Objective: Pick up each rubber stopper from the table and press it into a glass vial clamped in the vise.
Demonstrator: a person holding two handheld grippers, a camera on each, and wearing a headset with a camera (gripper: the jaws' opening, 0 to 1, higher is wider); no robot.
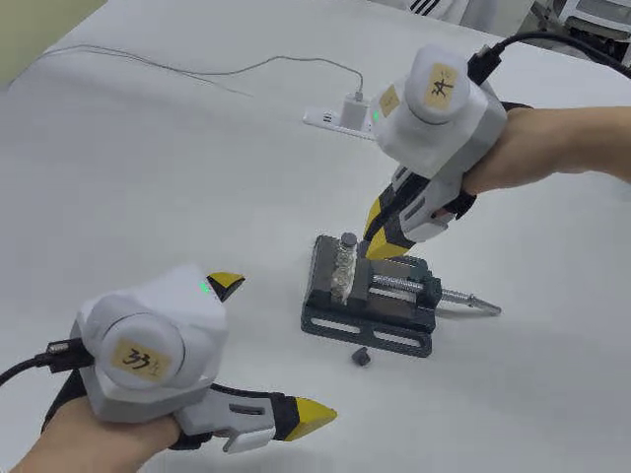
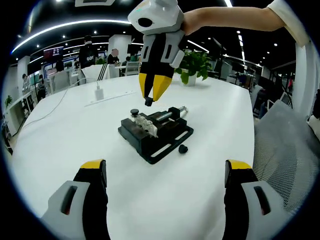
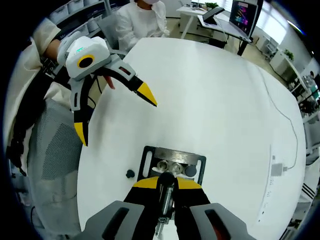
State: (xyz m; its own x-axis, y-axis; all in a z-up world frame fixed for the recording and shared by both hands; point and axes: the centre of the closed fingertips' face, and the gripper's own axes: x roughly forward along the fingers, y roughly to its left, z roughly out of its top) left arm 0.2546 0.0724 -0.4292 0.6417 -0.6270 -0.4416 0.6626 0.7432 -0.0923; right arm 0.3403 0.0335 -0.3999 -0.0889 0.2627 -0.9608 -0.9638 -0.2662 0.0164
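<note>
Head view: the right gripper [image 1: 378, 241] hangs just behind the vise [image 1: 394, 298], where the vials [image 1: 342, 268] stand clamped, one capped. A loose stopper [image 1: 361, 357] lies just before the vise. The left gripper [image 1: 271, 350] is well left of it, jaws spread wide. Left gripper view: the right gripper pinches a dark stopper [image 2: 148, 102] above the vise. Right gripper view: its jaws clamp that stopper over the vise's vials

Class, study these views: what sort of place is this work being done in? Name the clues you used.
Probably an open-plan lab or office rather than a workshop: a big white table, a monitor on another desk, a person in a white coat, and a potted plant.
</note>
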